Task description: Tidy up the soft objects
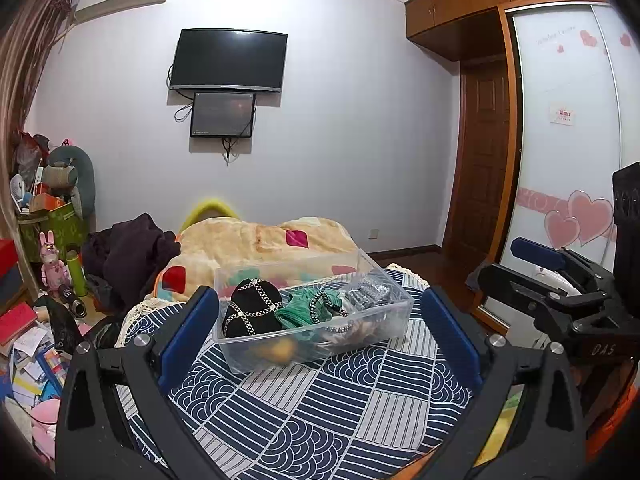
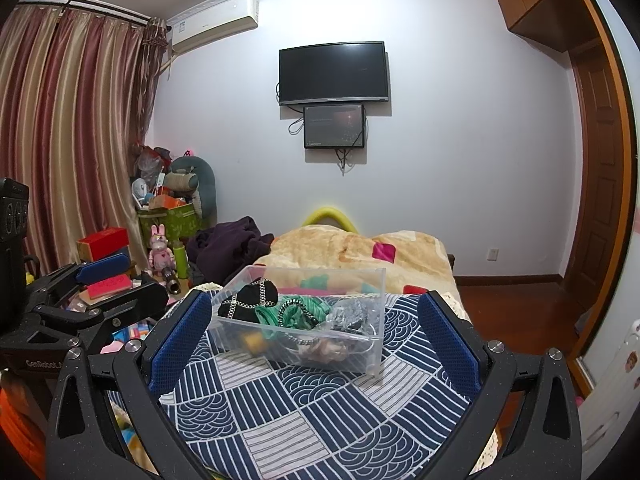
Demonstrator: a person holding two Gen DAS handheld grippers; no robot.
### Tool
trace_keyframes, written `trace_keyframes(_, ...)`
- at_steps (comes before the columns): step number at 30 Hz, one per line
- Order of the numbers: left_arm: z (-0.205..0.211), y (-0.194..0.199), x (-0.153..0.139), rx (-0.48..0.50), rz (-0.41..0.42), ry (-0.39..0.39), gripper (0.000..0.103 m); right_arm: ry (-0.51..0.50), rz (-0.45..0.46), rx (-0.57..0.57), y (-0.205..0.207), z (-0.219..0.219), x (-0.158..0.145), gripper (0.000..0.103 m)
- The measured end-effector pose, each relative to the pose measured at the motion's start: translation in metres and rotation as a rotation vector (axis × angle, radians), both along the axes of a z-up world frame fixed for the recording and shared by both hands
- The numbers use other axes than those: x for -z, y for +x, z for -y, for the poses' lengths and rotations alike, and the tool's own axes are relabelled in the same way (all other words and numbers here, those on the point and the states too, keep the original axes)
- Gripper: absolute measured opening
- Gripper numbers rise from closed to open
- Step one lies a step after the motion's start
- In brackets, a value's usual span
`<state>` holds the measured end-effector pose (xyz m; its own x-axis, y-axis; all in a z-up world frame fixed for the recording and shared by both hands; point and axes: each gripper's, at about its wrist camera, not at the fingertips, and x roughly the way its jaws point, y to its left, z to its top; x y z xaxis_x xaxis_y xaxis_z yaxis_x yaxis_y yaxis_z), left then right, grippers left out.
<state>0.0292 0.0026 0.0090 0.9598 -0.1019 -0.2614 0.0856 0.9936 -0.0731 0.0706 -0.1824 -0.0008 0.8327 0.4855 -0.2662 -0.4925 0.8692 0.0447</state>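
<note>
Your left gripper (image 1: 320, 320) is spread wide and empty, the clear bin (image 1: 394, 300) of soft things lying ahead between its fingers on the patterned bed cover (image 1: 320, 408). Bare cover lies in front of the bin. From the right wrist, your right gripper (image 2: 316, 332) gapes open too, bin (image 2: 376, 280) just ahead, bed edge to the right. Lower items blur behind the plastic.

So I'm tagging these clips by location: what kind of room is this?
A bedroom, most likely: a bed with a patterned cover and blanket, a wall-mounted TV, and a sliding-door wardrobe.
</note>
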Motion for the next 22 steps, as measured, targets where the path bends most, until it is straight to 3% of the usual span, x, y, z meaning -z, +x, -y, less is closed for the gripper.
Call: trace_keyframes(22, -0.0011, 0.0049, -0.0012, 0.025, -0.025, -0.018, 0.102, -0.006, -0.007, -0.008, 0.002, -0.003, 0.0037, 0.103)
